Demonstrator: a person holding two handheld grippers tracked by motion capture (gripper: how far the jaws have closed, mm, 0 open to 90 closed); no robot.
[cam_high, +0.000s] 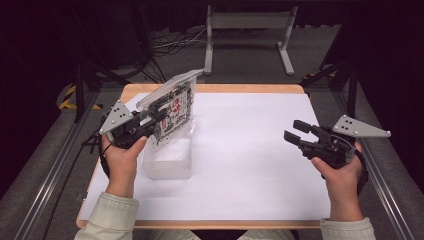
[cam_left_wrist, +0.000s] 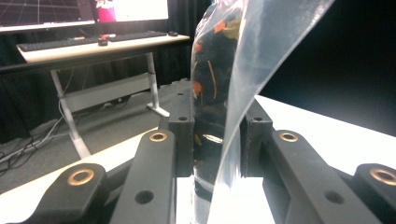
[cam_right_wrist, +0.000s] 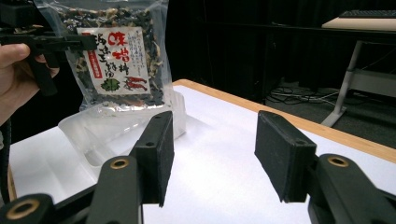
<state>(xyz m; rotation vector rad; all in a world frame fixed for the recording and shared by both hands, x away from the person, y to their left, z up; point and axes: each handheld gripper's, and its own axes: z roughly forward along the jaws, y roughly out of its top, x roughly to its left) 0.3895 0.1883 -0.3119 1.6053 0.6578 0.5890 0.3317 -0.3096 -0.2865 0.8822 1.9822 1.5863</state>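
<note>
While the left tool (cam_high: 150, 119) pinches the side of the snack bag (cam_high: 172, 111) tight, the bag hangs upright just over the clear box (cam_high: 169, 159) on the counter (cam_high: 250, 150), likely ready to drop in; the right tool (cam_high: 299, 132) waits apart, jaws wide, holding nothing

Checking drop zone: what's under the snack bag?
A clear plastic container sits under the snack bag, which the left gripper holds. The bag's lower edge covers the container's far part.
</note>
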